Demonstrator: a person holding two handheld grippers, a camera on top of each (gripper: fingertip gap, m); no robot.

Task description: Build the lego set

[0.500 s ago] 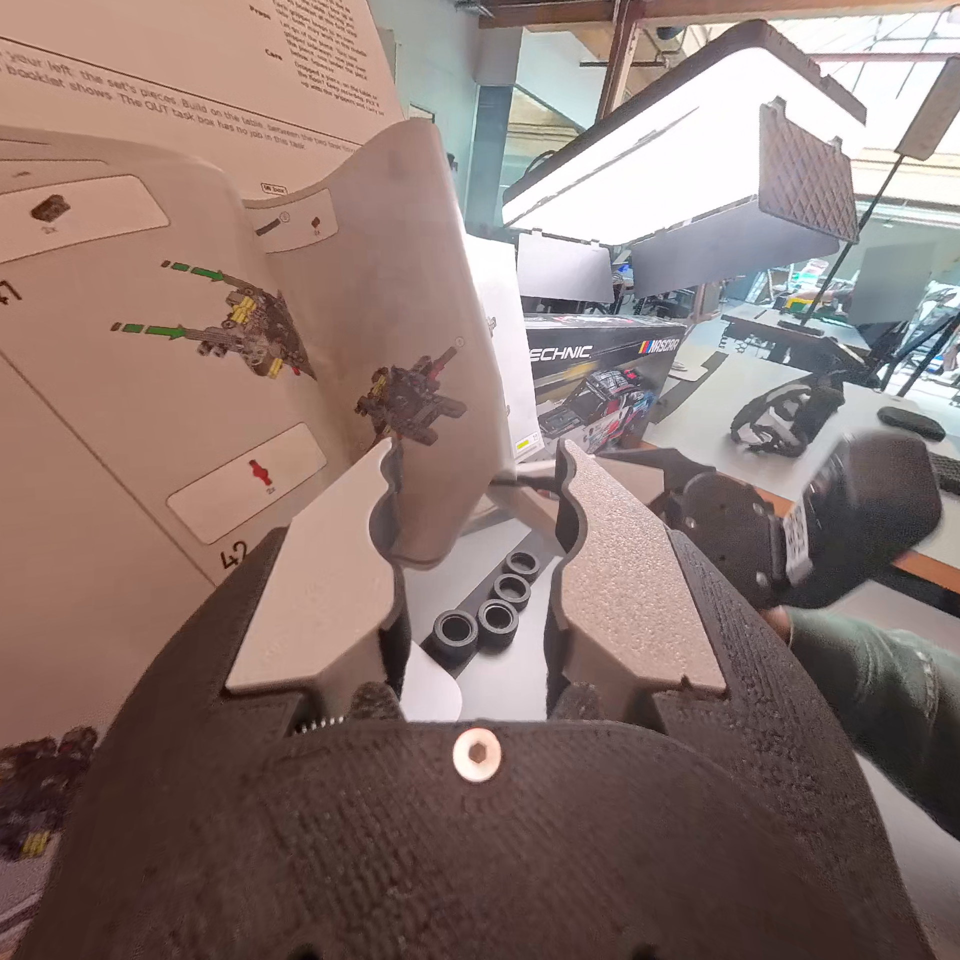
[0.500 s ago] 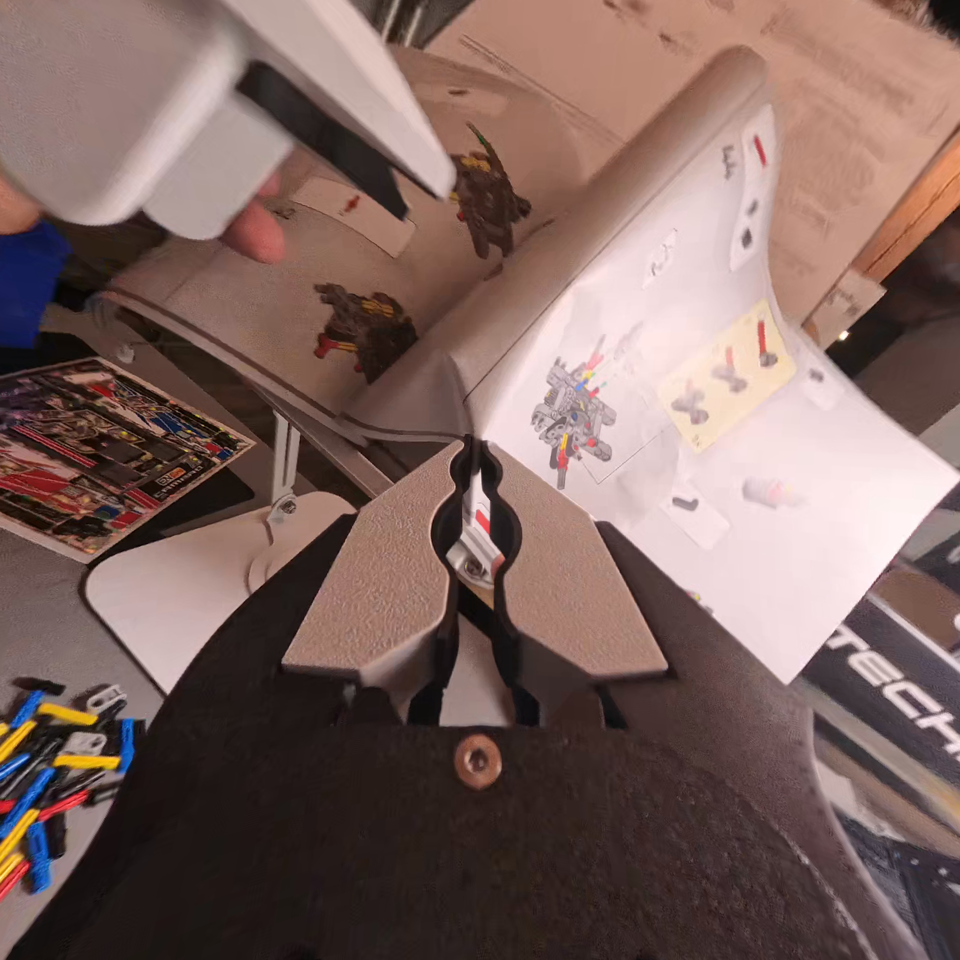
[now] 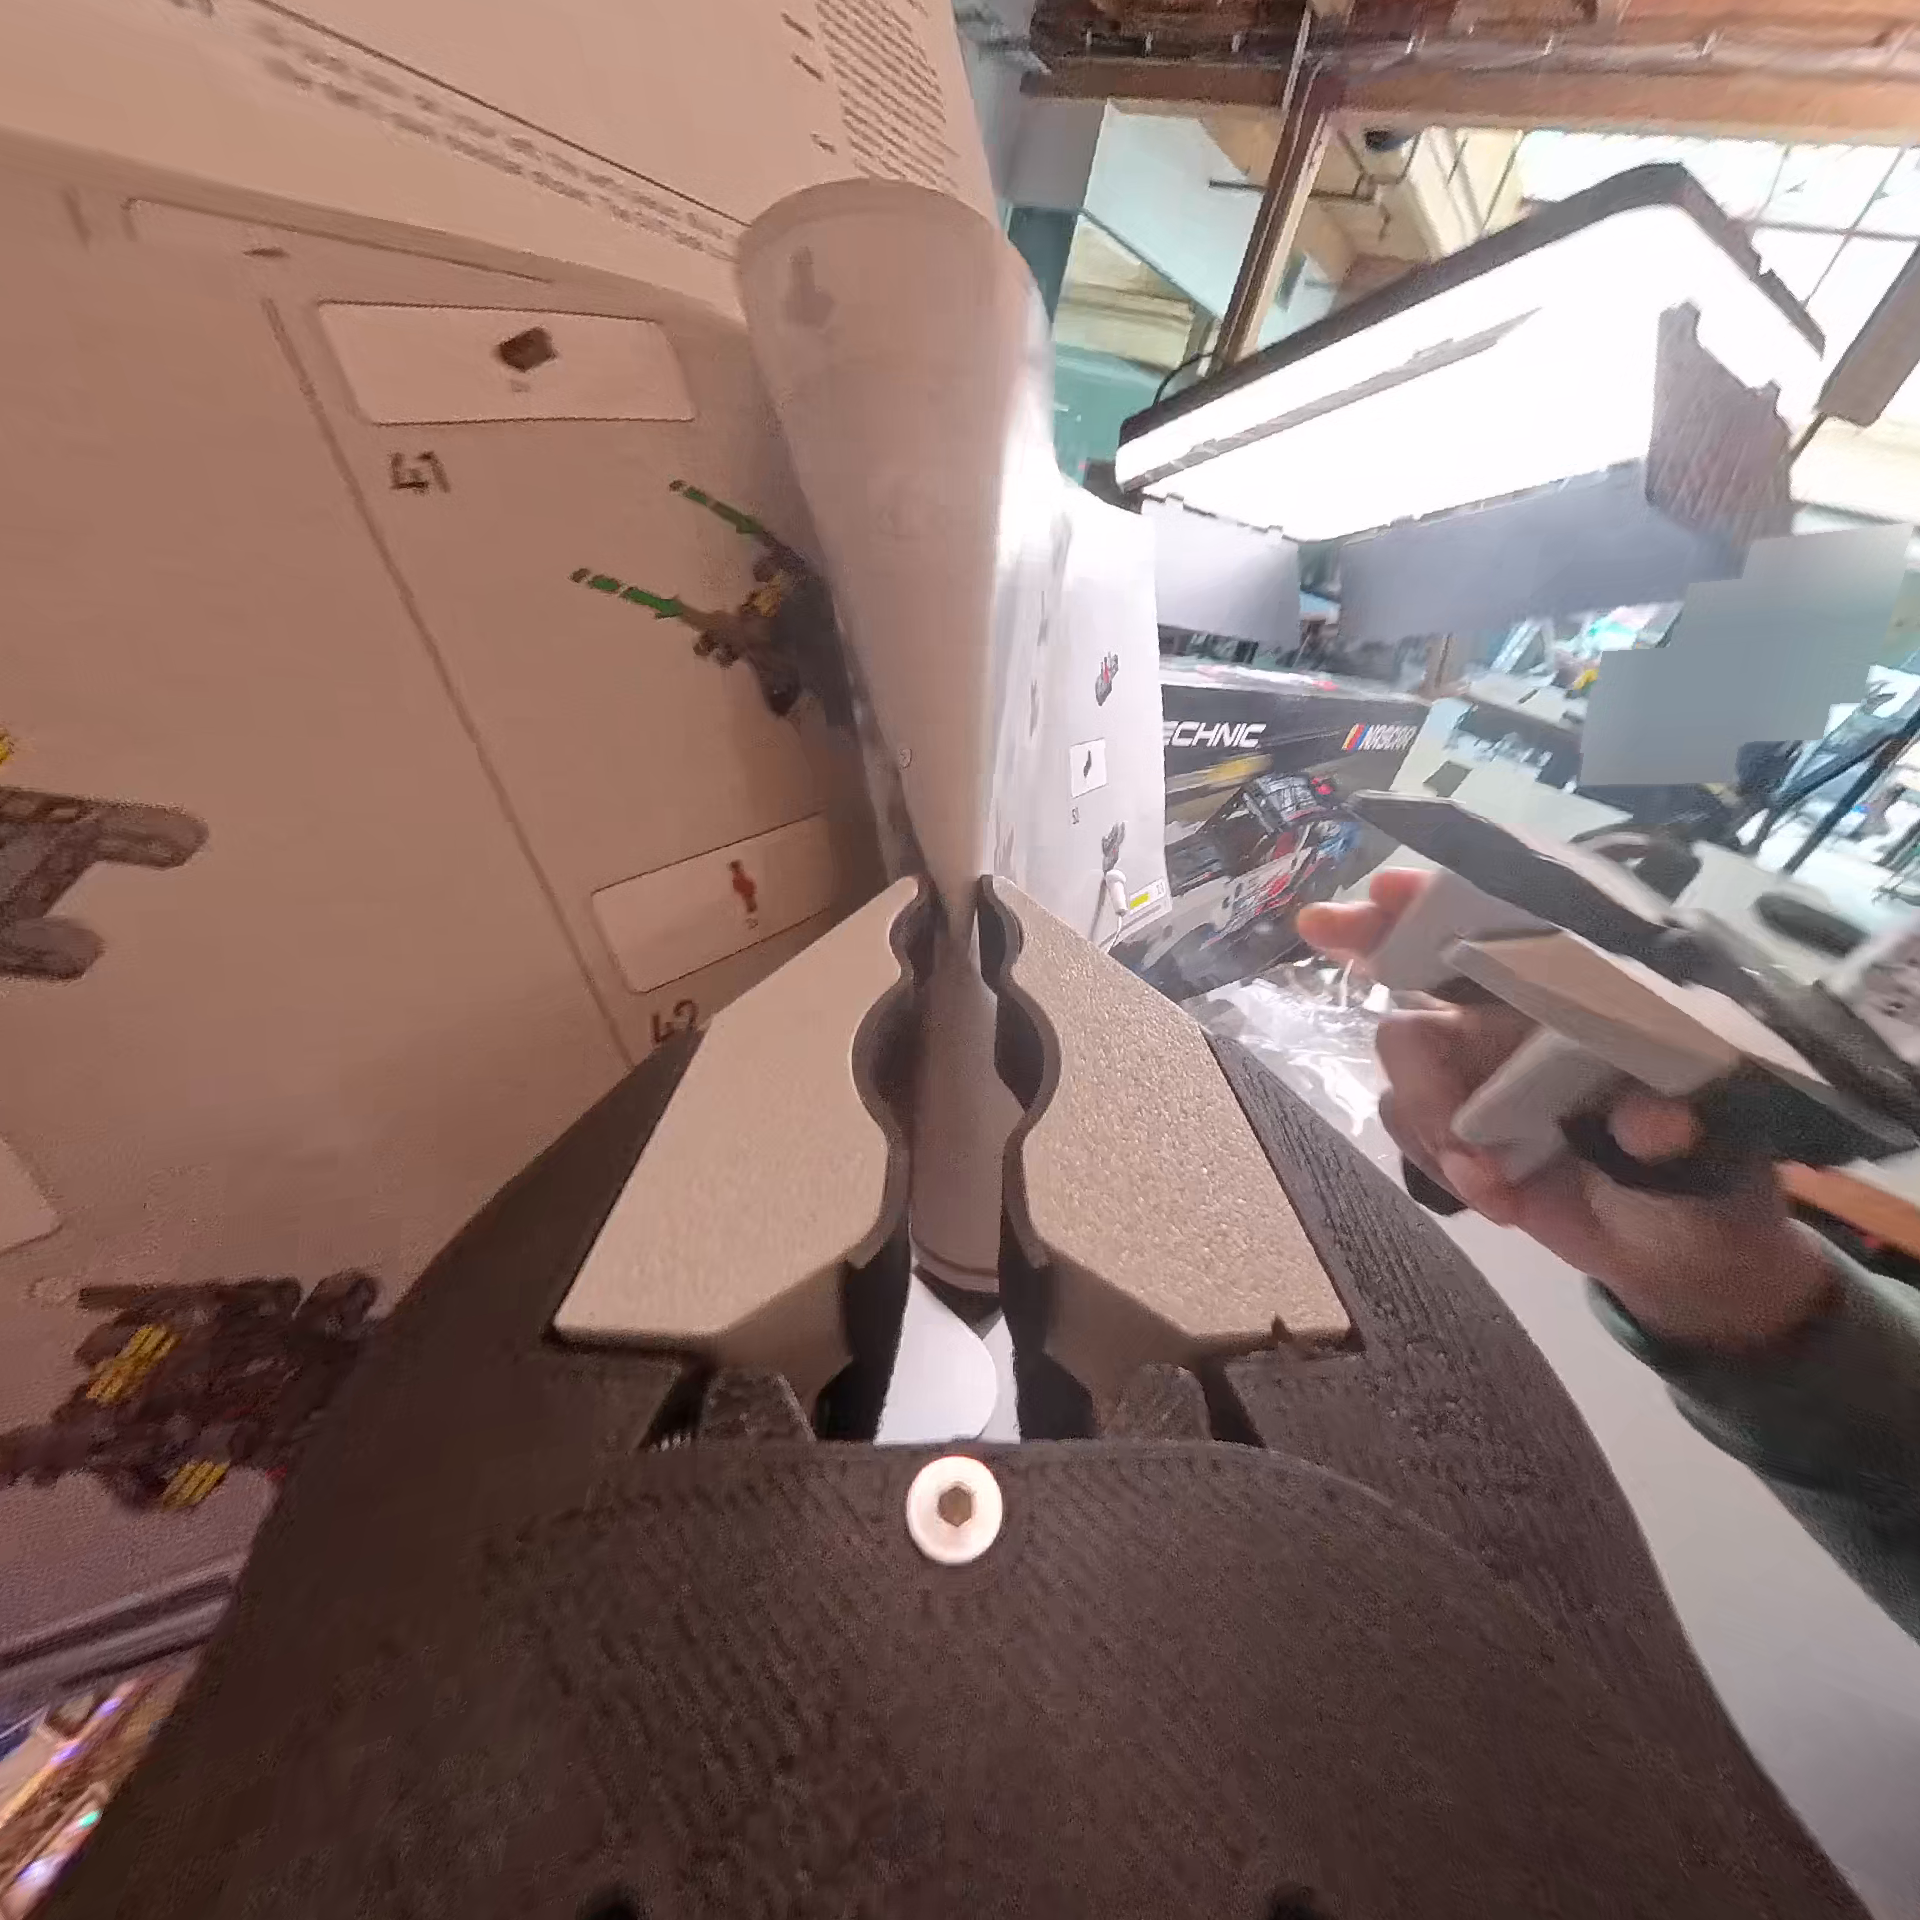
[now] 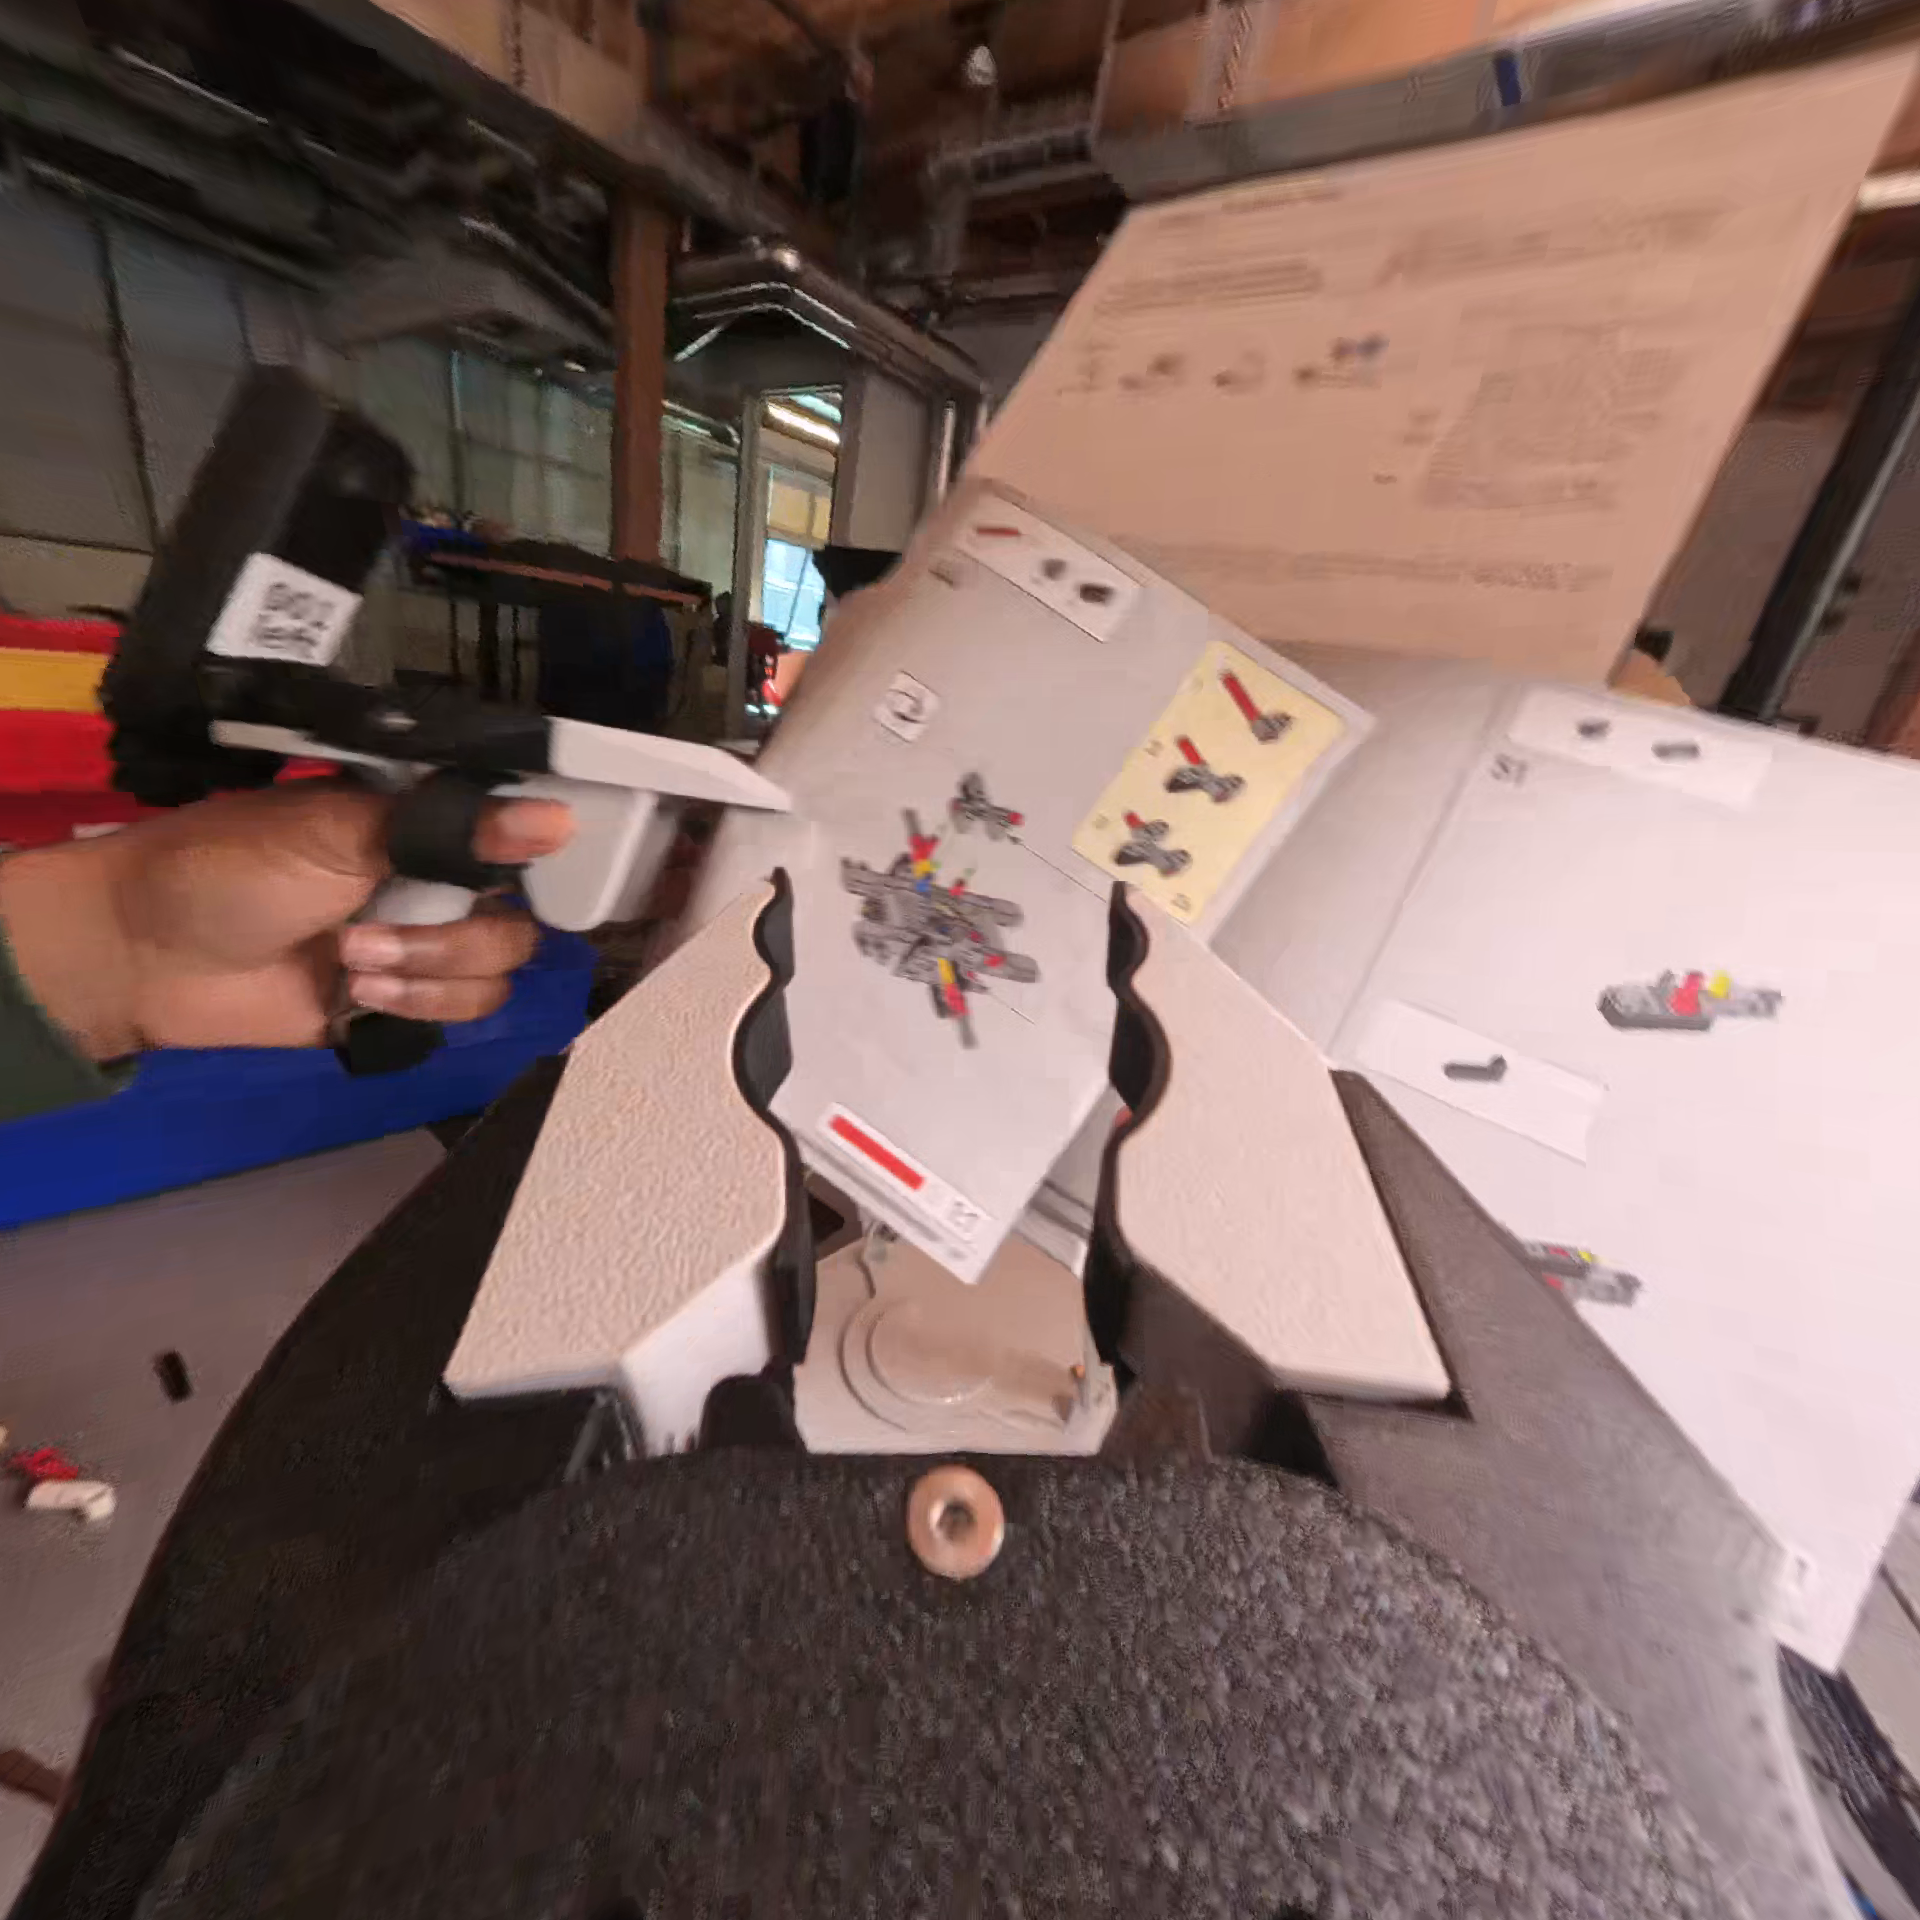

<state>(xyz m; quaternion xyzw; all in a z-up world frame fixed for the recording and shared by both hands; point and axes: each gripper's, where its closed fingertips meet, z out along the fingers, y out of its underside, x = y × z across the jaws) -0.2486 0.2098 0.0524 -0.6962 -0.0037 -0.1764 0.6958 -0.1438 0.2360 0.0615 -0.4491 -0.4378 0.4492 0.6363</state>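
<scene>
To my hand-held gripper's right, a dark printed toy box (image 3: 1288, 790) stands on the bench (image 3: 1621, 1475), with a bright light panel (image 3: 1455, 395) above it. Left of my other one sit a blue bin (image 4: 260, 1112) and scattered small parts (image 4: 62, 1486).

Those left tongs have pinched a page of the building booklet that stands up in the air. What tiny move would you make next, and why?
Probably swing the left tongs leftward to lay the lifted page over the left-hand pages: they pinch its lower edge, while the right tongs stand open, holding nothing.

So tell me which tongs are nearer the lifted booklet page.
Left. The left tongs are shut on the lifted page. The right tongs stand open in front of its printed face, fingers apart from it.
</scene>
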